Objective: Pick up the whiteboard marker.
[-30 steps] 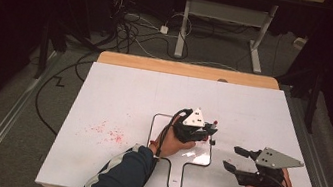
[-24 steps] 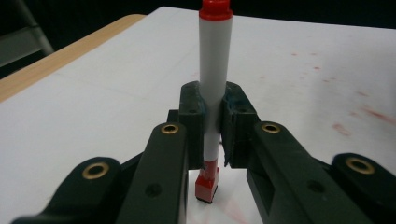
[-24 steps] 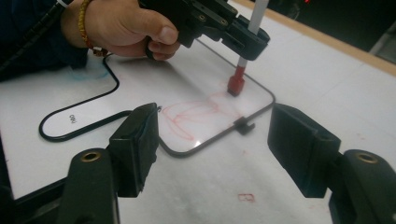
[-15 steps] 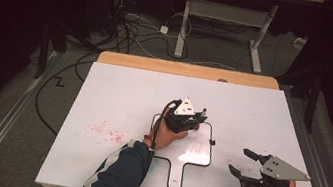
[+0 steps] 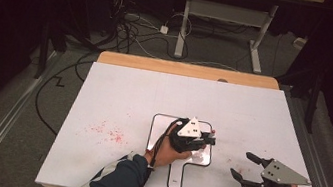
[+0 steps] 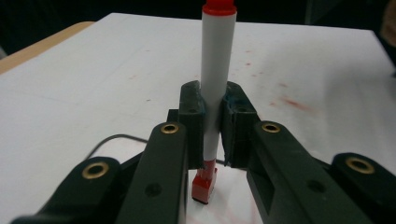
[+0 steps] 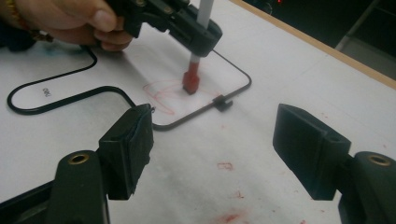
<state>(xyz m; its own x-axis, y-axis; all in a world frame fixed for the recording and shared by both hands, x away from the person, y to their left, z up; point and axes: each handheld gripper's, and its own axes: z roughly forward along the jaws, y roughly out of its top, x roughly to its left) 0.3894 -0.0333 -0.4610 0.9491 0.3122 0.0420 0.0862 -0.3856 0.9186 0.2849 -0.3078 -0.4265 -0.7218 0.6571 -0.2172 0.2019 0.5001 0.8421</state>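
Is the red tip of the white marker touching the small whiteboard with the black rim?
Touching. In the right gripper view the white marker's red tip rests on the whiteboard among red scribbles, with no gap beneath it.

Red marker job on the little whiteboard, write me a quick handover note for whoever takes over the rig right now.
Left gripper: shut on the red marker, held upright, its felt end down on the small whiteboard with the black rim and handle.
Right gripper: jaws have just been opening, nothing between them, resting at the table's near right, apart from the board.
Done: faint red strokes show on the board around the marker's end.
Left: whether those strokes are being drawn or rubbed off cannot be told; carry on with the left, and the right is free to steady the board.
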